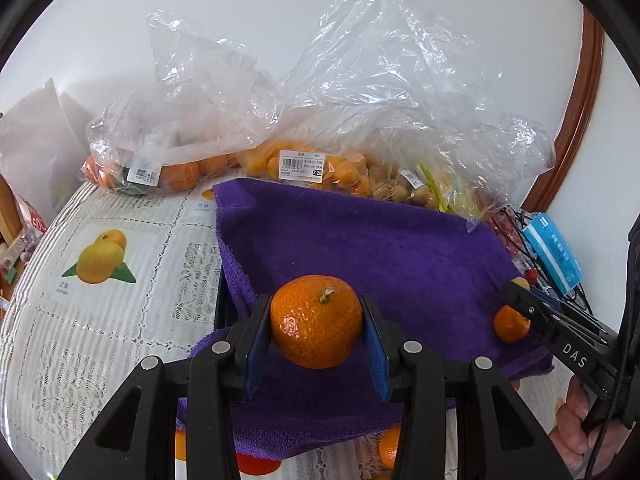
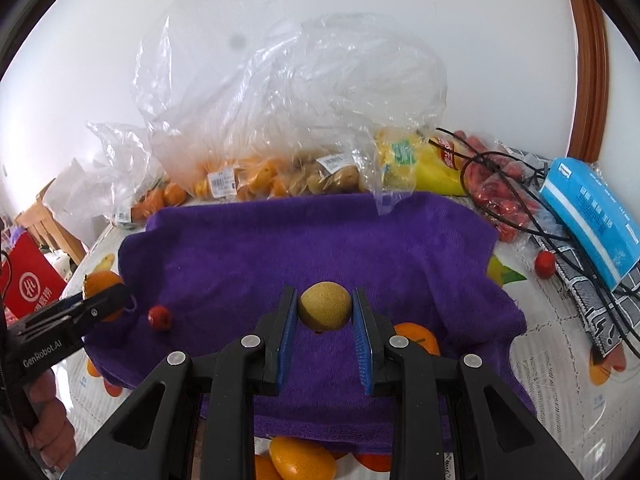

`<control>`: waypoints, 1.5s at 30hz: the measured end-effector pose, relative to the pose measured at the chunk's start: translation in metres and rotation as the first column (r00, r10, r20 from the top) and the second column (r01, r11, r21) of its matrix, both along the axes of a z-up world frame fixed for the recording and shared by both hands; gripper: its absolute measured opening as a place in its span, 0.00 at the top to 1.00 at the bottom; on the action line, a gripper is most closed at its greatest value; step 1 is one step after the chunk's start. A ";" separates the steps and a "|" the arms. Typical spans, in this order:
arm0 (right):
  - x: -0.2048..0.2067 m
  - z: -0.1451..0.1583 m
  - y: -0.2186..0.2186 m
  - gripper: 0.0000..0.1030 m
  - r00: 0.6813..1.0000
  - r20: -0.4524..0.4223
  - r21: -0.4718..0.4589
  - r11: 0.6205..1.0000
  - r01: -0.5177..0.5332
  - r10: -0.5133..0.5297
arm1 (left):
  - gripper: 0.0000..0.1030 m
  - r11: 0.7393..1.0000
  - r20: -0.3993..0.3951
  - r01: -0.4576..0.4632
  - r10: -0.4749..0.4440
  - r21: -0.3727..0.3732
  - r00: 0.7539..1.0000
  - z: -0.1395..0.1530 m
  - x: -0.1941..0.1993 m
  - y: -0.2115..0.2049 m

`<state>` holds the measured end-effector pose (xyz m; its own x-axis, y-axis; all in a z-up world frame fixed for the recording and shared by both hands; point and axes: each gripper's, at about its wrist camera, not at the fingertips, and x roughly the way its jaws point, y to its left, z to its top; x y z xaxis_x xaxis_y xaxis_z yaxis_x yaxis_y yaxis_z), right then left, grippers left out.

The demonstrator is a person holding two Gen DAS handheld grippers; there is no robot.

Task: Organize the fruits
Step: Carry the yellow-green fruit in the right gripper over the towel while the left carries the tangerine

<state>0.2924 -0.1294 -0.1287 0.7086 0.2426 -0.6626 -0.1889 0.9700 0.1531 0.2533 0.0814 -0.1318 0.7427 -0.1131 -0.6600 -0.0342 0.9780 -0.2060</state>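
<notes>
My left gripper [image 1: 316, 304] is shut on an orange mandarin [image 1: 316, 322], held above a purple towel [image 1: 360, 240] spread on the table. My right gripper [image 2: 324, 296] is shut on a small round tan fruit [image 2: 325, 307] over the same towel [image 2: 280, 248]. In the left wrist view the right gripper [image 1: 512, 293] comes in from the right edge. In the right wrist view the left gripper [image 2: 116, 294] shows at the left with its mandarin [image 2: 98, 283]. On the towel lie another mandarin [image 2: 414, 338] and a small red fruit [image 2: 160, 318].
Clear plastic bags of oranges [image 1: 180, 172], kumquats [image 1: 344, 172] and tan fruits [image 2: 332, 176] crowd the back against the wall. At the right lie a blue tissue pack [image 2: 592, 216], a black cable [image 2: 520, 216], red packets [image 2: 504, 196] and a loose red fruit [image 2: 545, 264]. The tablecloth [image 1: 120, 280] carries printed fruit.
</notes>
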 end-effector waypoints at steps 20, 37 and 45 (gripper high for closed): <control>-0.004 -0.004 0.008 0.74 0.999 -0.003 -0.013 0.999 -0.032 0.032 | 0.61 1.000 -0.006 0.012 -0.012 0.000 1.000 -0.003 -0.002 -0.005; -0.002 -0.011 0.014 0.74 0.999 -0.022 -0.037 0.998 -0.043 0.042 | 0.61 1.000 -0.022 0.023 -0.023 0.012 0.999 -0.005 -0.001 -0.009; -0.002 -0.014 0.015 0.74 0.998 -0.033 -0.047 0.998 -0.048 0.047 | 0.61 1.000 -0.043 0.030 -0.030 0.010 0.999 -0.008 0.002 -0.010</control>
